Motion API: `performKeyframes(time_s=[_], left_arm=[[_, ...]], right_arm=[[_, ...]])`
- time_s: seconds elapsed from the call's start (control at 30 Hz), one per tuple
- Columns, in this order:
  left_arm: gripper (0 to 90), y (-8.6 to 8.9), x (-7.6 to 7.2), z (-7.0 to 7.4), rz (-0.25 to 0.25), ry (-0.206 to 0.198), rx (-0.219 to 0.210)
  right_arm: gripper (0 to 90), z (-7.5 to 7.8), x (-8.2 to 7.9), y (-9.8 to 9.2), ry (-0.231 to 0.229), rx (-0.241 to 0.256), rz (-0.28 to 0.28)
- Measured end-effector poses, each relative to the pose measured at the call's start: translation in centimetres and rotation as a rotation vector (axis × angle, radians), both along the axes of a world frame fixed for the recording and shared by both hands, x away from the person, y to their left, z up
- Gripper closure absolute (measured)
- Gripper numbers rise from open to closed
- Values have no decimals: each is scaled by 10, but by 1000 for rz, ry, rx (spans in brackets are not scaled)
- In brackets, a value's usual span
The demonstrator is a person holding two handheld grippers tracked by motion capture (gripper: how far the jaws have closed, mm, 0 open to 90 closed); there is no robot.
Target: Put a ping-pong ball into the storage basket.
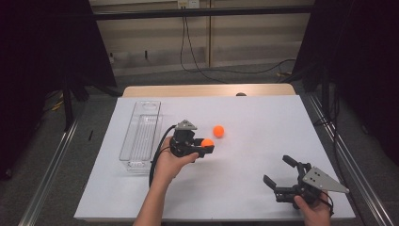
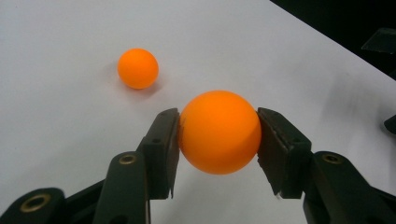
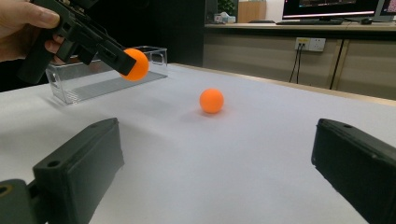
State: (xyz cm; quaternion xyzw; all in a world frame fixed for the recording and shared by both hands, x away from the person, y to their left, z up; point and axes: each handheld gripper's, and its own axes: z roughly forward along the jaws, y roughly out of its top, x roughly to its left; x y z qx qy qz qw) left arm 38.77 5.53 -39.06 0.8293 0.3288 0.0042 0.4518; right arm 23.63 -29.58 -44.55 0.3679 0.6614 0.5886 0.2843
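Above white table (image 1: 244, 141): left tool (image 1: 207, 147) clamps orange ball (image 1: 207, 142); round, no axis.

Small dark round thing (image 1: 241, 94) at the white table's far edge: too small to identify. Held orange ball (image 2: 219, 132) hidden at both flanks behind black jaw pads. Clear rectangular plastic bin (image 3: 88, 77) partly covered by the left gripper (image 3: 126, 60) in the right gripper view. Person's forearms cut off at the high view's near edge.
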Motion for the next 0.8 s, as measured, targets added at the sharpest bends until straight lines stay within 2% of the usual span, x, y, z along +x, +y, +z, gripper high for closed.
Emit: performKeyframes(time_s=[0.33,0.8], left_arm=[[509,4,1,1,10,-4,10],[509,12,3,4,28,-1,4]], right_arm=[[18,0,0,0,0,-1,0],[18,0,0,0,-2,-1,1]])
